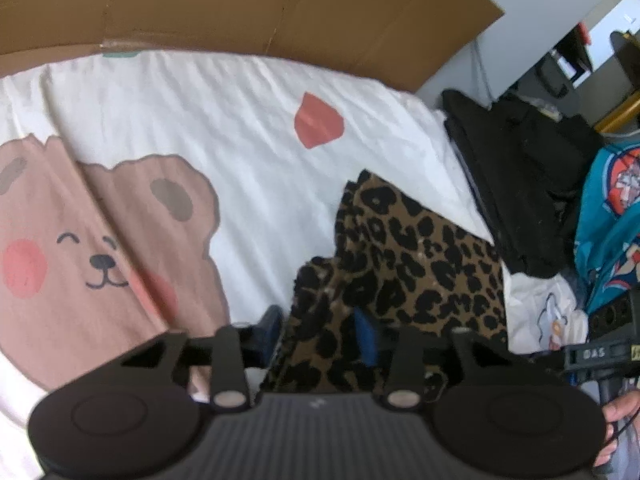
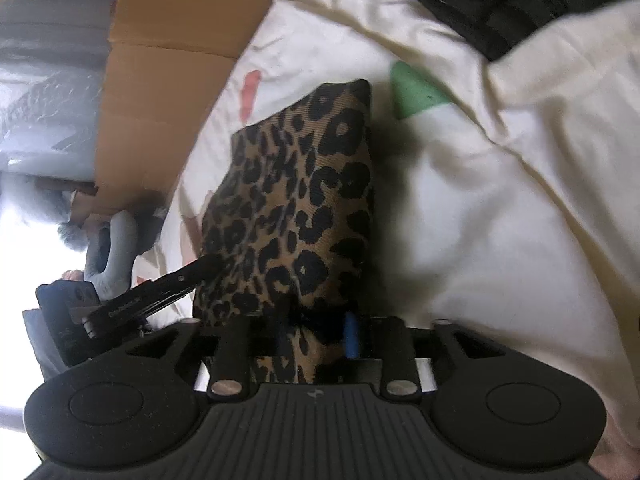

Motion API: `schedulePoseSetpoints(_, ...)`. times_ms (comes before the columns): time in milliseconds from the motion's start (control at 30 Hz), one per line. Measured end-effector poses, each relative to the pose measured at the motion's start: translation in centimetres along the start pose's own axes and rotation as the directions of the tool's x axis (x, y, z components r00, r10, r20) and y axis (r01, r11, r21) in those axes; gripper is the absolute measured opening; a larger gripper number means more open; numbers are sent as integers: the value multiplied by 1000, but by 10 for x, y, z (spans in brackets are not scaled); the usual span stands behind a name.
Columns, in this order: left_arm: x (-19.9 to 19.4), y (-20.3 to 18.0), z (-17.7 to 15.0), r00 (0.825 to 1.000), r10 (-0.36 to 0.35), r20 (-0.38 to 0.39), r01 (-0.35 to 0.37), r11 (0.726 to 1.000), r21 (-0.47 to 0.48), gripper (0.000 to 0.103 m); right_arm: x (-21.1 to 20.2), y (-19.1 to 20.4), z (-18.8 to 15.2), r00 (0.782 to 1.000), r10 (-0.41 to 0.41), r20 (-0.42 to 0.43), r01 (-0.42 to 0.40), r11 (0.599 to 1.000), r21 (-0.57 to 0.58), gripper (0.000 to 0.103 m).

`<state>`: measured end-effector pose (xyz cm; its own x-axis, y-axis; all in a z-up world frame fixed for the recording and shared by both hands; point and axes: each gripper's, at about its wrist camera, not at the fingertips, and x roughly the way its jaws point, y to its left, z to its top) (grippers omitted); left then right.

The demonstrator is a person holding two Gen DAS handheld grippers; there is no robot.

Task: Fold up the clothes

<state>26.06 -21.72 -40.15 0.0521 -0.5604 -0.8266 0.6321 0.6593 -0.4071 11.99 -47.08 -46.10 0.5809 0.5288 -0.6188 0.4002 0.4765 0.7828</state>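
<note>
on the bear-print sheet [image 1: 248, 92], both the left gripper [image 1: 320, 334] and right gripper [image 2: 316, 330] pinch the leopard-print garment [image 1: 412, 264] (half lifted); uneven pulling could skew its crease.

**A lived-in bedroom**

A bed fills both views, spread with a white sheet [image 1: 248, 92] printed with a smiling bear [image 1: 100, 248]. Folded dark clothes [image 1: 516, 184] and a teal printed garment [image 1: 612, 216] pile along its edge. Flattened cardboard [image 1: 280, 4] stands behind the bed.
</note>
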Motion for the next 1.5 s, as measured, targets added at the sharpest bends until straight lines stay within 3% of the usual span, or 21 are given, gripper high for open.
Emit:
schedulePoseSetpoints(200, 20, 1, 6, 995, -55, -80, 55, 998, 4, 77, 8, -8, -1, 999, 40, 17, -41, 998, 54, 51)
schedulePoseSetpoints(300, 24, 5, 11, 991, -93, -94, 95, 995, 7, 77, 12, -11, -2, 998, 59, 26, -60, 995, 75, 51)
schedulePoseSetpoints(333, 25, 5, 13, 988, -109, -105, 111, 994, 7, 76, 14, -10, -2, 998, 61, 29, -63, 995, 75, 51)
schedulePoseSetpoints(400, 27, 5, 17, 982, -138, -126, 139, 990, 5, 62, 16, -10, -3, 998, 63, 32, -65, 995, 79, 46)
schedulePoseSetpoints(500, 28, 5, 24, 981, -133, -139, 137, 990, 20, 49, 16, -9, -2, 997, 67, 24, -69, 994, 84, 28)
schedulePoseSetpoints(600, 24, 6, 28, 976, -155, -150, 161, 986, 32, 41, 11, -4, 0, 996, 88, 20, -89, 994, 62, 26)
schedulePoseSetpoints(667, 21, 8, 31, 972, -173, -159, 181, 983, 39, 41, 9, 0, 0, 995, 95, 13, -96, 995, 42, 29)
schedulePoseSetpoints(733, 23, 9, 33, 969, -175, -174, 184, 982, 39, 44, 9, 1, 0, 995, 94, 11, -94, 995, 35, 33)
schedulePoseSetpoints(833, 34, 11, 33, 964, -174, -199, 183, 983, 27, 57, 11, -3, 1, 995, 94, 12, -95, 994, 58, 36)
schedulePoseSetpoints(900, 41, 15, 32, 955, -214, -203, 218, 976, -6, 71, 10, -8, 1, 995, 98, 20, -99, 991, 87, 43)
schedulePoseSetpoints(967, 44, 18, 34, 946, -260, -197, 258, 966, -35, 74, 10, -15, 1, 994, 102, 35, -106, 987, 120, 42)
schedulePoseSetpoints(1067, 45, 19, 38, 950, -243, -197, 241, 970, -37, 47, 15, -19, 1, 994, 98, 48, -104, 985, 137, 39)
schedulePoseSetpoints(1100, 44, 19, 38, 949, -245, -196, 243, 969, -39, 42, 18, -18, 2, 995, 82, 47, -88, 988, 130, 29)
schedulePoseSetpoints(1200, 36, 16, 38, 948, -260, -184, 258, 966, -35, 30, 21, -7, 1, 999, 20, 48, -24, 996, 88, 19)
schedulePoseSetpoints(1300, 22, 9, 35, 950, -269, -160, 270, 963, -18, 26, 19, 10, -1, 998, -34, 52, 33, 999, 23, 10)
schedulePoseSetpoints(1500, -13, 1, 25, 965, -248, -88, 249, 969, 0, 24, 9, 33, 0, 997, -45, 61, 48, 998, -44, 8)
